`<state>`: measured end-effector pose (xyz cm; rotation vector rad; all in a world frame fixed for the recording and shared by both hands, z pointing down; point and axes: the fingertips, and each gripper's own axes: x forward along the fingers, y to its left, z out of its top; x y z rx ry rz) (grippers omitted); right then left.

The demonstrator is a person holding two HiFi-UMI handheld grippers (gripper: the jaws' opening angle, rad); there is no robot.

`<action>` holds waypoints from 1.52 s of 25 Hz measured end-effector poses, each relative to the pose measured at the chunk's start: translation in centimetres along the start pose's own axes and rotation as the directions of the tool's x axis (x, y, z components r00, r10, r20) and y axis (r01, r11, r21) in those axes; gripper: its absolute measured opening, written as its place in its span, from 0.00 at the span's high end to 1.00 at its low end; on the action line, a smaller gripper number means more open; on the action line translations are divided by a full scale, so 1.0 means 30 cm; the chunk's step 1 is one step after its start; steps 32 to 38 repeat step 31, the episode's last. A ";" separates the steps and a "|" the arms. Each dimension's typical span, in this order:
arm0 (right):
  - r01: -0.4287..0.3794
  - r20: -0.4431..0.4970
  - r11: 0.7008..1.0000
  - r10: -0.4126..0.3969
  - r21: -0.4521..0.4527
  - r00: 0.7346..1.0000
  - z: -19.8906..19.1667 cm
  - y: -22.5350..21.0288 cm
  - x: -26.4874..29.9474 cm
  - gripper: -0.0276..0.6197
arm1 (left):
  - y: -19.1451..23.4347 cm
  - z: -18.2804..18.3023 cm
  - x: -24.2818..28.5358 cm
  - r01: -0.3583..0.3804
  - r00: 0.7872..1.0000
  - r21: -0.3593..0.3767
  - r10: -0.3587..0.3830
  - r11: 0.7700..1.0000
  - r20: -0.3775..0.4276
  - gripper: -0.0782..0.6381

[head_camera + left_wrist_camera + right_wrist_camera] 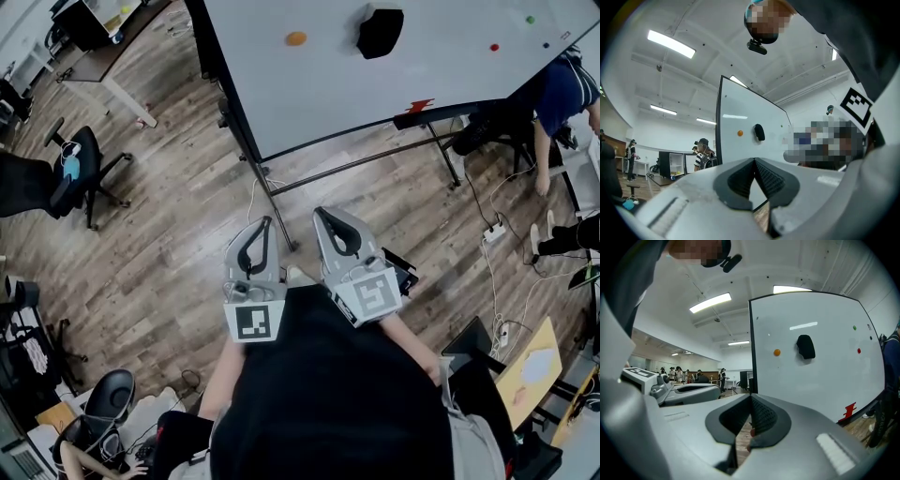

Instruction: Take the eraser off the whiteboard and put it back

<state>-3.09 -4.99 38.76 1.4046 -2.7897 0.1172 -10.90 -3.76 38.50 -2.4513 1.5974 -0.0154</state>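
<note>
Head view: person's black top [328, 394] nearest. Left gripper [265, 222], right gripper [320, 213] side by side, jaws shut, empty. Ahead of fingertips, well apart: whiteboard [422, 70], eraser [380, 33] stuck on it near orange magnet [296, 38]. Stand leg [258, 178] between.
Left gripper view: jaws together, eraser [759, 132] beyond tips.
Right gripper view: jaws together, eraser [805, 346] up-right of tips.

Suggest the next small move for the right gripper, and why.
Probably advance the right gripper toward the eraser, opening its fingers on the way. The eraser sits on the whiteboard, well ahead and untouched. The right gripper is shut on nothing, and so is the left gripper.
</note>
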 end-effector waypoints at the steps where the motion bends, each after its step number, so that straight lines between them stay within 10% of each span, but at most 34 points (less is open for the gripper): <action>1: 0.001 0.000 1.000 -0.001 -0.002 1.000 0.001 0.001 0.000 0.95 | 0.001 0.003 0.002 0.002 1.000 0.001 -0.002 1.000 0.004 0.89; 38: -0.033 -0.013 0.999 0.032 -0.029 0.999 0.005 0.020 0.014 0.96 | -0.024 -0.008 0.002 0.028 1.000 -0.016 -0.028 0.999 0.003 0.89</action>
